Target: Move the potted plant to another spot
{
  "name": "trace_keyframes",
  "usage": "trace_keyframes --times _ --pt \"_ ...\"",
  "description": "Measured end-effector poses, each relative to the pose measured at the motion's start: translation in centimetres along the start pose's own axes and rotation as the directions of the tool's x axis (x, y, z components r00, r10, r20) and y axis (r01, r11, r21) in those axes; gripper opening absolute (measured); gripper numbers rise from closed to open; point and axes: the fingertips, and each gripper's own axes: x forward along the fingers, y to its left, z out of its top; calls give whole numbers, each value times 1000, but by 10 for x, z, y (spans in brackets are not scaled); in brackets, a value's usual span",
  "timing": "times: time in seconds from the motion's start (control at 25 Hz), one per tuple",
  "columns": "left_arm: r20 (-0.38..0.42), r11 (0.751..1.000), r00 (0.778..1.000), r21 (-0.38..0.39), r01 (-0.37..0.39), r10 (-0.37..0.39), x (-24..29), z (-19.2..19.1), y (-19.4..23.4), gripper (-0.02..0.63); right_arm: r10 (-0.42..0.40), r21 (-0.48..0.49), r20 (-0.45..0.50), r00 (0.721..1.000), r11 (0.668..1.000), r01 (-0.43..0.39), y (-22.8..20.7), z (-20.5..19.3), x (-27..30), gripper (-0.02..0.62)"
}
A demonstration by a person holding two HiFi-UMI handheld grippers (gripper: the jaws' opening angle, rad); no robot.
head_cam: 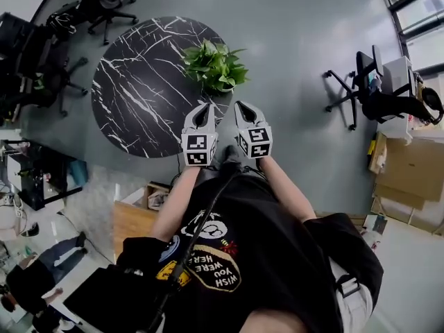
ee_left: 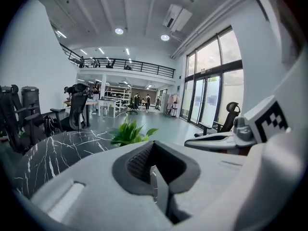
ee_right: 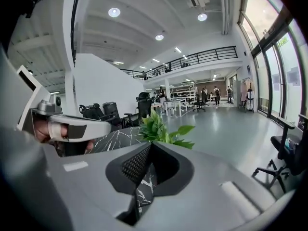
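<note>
A green leafy potted plant (head_cam: 215, 66) stands on the right edge of a round black marble table (head_cam: 139, 89). Both grippers hover side by side just short of that edge, pointing at the plant and apart from it. My left gripper (head_cam: 206, 107) is shut with nothing in it, and my right gripper (head_cam: 243, 106) is also shut and empty. In the left gripper view the plant (ee_left: 127, 133) rises just beyond the closed jaw tips (ee_left: 153, 144). The right gripper view shows the plant (ee_right: 161, 129) right ahead of its closed tips (ee_right: 150, 146). The pot itself is hidden by leaves.
Grey floor surrounds the table. Black office chairs stand at the far left (head_cam: 104, 5) and at the right by a desk (head_cam: 361, 82). Cardboard boxes (head_cam: 406, 179) lie at the right, and a wooden box (head_cam: 139, 220) sits by the person's left side.
</note>
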Motion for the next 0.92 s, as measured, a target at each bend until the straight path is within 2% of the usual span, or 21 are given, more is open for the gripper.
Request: trace_keyframes --times 0.36,0.92 --pt "57 999 998 12 34 -34 -9 17 -17 3 3 -32 49 999 999 -2 10 28 -11 3" --pt "69 999 996 -7 48 -47 -11 16 -30 3 18 -22 48 999 1000 -17 5 25 -26 3"
